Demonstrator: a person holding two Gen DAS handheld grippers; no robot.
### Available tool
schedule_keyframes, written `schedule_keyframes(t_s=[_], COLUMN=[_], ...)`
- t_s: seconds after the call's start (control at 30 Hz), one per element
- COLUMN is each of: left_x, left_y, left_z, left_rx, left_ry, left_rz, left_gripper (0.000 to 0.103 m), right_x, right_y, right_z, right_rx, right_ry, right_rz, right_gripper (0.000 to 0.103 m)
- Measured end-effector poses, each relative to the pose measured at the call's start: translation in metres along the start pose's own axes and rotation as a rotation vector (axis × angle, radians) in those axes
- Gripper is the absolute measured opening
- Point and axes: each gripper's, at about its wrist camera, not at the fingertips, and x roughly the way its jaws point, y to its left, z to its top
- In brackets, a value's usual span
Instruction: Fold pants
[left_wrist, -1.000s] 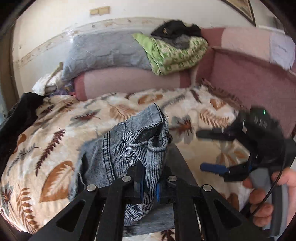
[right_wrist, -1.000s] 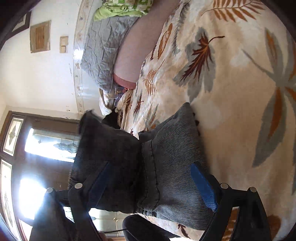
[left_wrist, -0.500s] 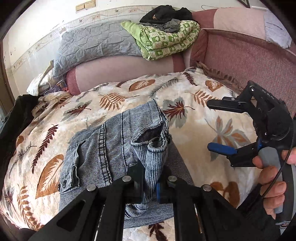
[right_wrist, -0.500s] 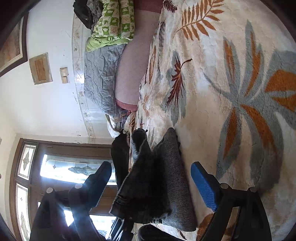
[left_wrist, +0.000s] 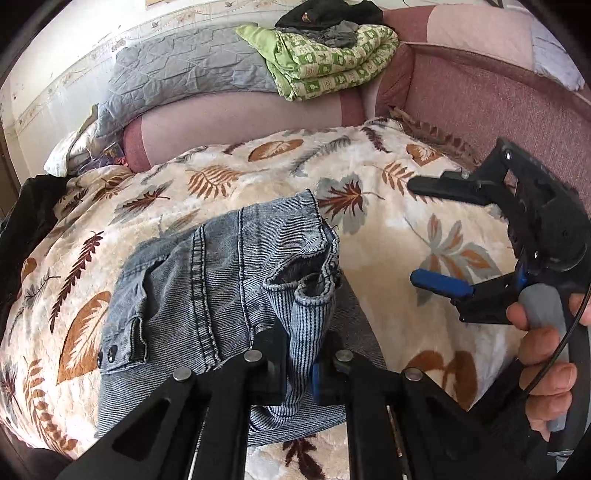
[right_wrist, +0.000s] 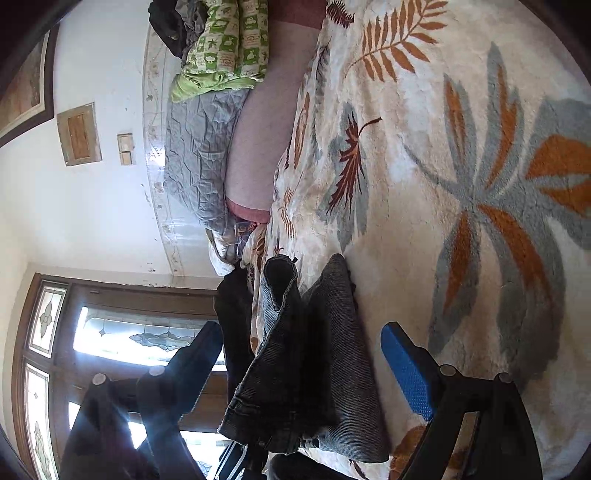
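Observation:
Blue-grey denim pants (left_wrist: 207, 291) lie folded in a bundle on a leaf-patterned blanket (left_wrist: 388, 221). My left gripper (left_wrist: 299, 373) is shut on a raised fold of the pants at their near edge. My right gripper (left_wrist: 428, 232), held in a hand, is open and empty, to the right of the pants and above the blanket. In the right wrist view the pants (right_wrist: 317, 362) appear dark between the open right gripper (right_wrist: 303, 354) fingers, apart from them; that view is rolled sideways.
A pink bolster (left_wrist: 236, 125) runs along the back, with a grey quilt (left_wrist: 184, 74) and a green patterned blanket (left_wrist: 325, 62) on it. A pink padded wall (left_wrist: 480, 107) is at the right. Dark clothing (left_wrist: 26, 221) lies at the left edge.
My right gripper has let go of the pants and drawn back to the right, open. The pants have dropped flatter onto the blanket. My left gripper still holds its fold.

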Motion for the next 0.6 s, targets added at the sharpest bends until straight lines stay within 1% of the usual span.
schedule_keyframes(t_s=[0.07, 0.1, 0.17, 0.27, 0.3, 0.33, 0.37, 0.4, 0.5, 0.6], left_x=[0.02, 0.026, 0.024, 0.024, 0.024, 0.024, 0.023, 0.023, 0.023, 0.023], left_y=[-0.01, -0.014, -0.02, -0.019, -0.018, -0.018, -0.02, -0.023, -0.032, -0.03], left_z=[-0.012, -0.019, -0.024, -0.021, -0.02, -0.02, -0.021, -0.022, -0.028, -0.027], left_rx=[0.045, 0.058, 0.094, 0.091, 0.089, 0.096, 0.105, 0.121, 0.181, 0.168], left_ry=[0.068, 0.077, 0.047, 0.058, 0.063, 0.065, 0.065, 0.063, 0.052, 0.051], left_rz=[0.014, 0.021, 0.047, 0.032, 0.025, 0.015, 0.0, -0.011, 0.012, 0.0], left_gripper=[0.009, 0.009, 0.009, 0.01, 0.012, 0.02, 0.024, 0.03, 0.031, 0.031], right_x=[0.001, 0.002, 0.002, -0.001, -0.002, -0.003, -0.003, -0.002, -0.001, 0.0], right_y=[0.0, 0.0, 0.0, -0.001, -0.002, -0.002, -0.003, -0.003, -0.001, -0.001], right_z=[0.0, -0.001, -0.002, -0.001, -0.001, -0.001, -0.001, -0.001, -0.003, -0.004], right_rx=[-0.004, -0.005, -0.004, -0.002, 0.002, 0.005, 0.007, 0.005, -0.005, -0.006], right_ry=[0.006, 0.008, 0.011, 0.003, 0.001, 0.0, 0.001, 0.004, 0.012, 0.015], right_rz=[-0.002, -0.003, -0.002, 0.0, 0.001, 0.002, 0.002, 0.001, -0.006, -0.011], right_gripper=[0.09, 0.09, 0.09, 0.09, 0.09, 0.09, 0.09, 0.09, 0.09, 0.09])
